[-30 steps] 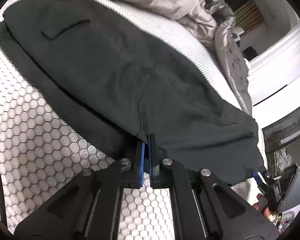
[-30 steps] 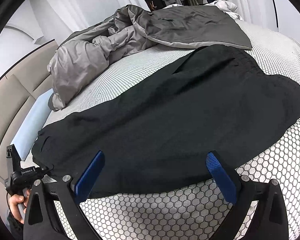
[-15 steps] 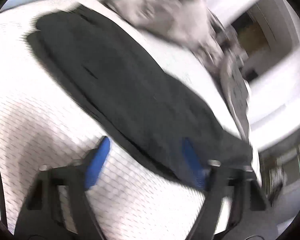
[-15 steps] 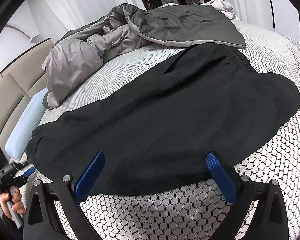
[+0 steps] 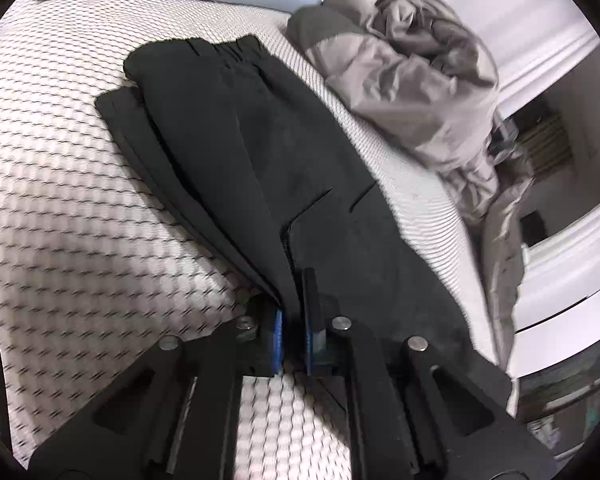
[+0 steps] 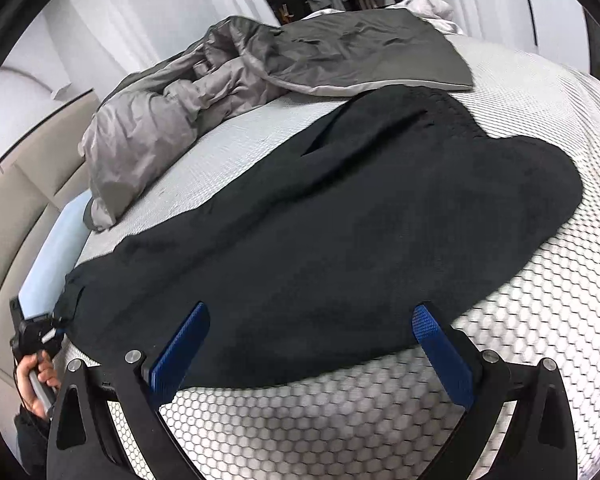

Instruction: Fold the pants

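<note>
The black pants [image 5: 260,152] lie lengthwise on the bed [image 5: 60,200], their long axis running from the near left gripper [image 5: 292,344] away to the elastic waistband at the far end (legs already laid one over the other). The fabric is dark, matte and mostly flat. The left gripper's fingers [image 5: 277,332] are pinched tight on the near hem of the pants. The right gripper [image 6: 312,344] hovers by the pants' edge, fingers spread wide, gripping nothing. A rumpled grey duvet [image 6: 204,96] lies beyond.
</note>
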Motion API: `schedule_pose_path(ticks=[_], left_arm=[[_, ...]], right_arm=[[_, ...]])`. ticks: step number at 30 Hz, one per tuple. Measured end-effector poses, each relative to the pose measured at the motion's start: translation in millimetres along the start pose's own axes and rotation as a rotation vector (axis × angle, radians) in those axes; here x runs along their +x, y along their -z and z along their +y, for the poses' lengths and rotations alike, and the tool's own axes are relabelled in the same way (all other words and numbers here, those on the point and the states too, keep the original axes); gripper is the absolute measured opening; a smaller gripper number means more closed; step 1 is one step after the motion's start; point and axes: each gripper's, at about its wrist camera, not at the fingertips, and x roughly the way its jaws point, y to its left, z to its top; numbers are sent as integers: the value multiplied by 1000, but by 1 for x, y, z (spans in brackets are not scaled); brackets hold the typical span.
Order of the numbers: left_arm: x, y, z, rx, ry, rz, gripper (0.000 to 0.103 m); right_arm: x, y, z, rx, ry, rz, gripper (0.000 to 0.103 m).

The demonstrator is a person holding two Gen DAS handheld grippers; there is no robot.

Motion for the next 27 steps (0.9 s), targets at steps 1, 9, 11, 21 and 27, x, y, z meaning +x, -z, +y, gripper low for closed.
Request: schedule_pose_path(ticks=[1, 9, 11, 21, 27], left_arm=[[-6, -2, 0, 6, 3, -12, 5], [-14, 1, 17, -12, -64, 5, 5], [-17, 2, 18, -12, -59, 0, 5], [-16, 1, 22, -27, -44, 12, 5], [-40, 6, 15, 54, -24, -17, 5]], right_arm=[[-3, -1, -5, 17, 2, -6, 103], [-34, -10, -83, 338, -5, -86, 103], [-32, -8, -104, 437, -80, -83, 100], [15, -33, -114, 498, -83, -72, 27], [-43, -26, -86, 361, -108, -168, 2]])
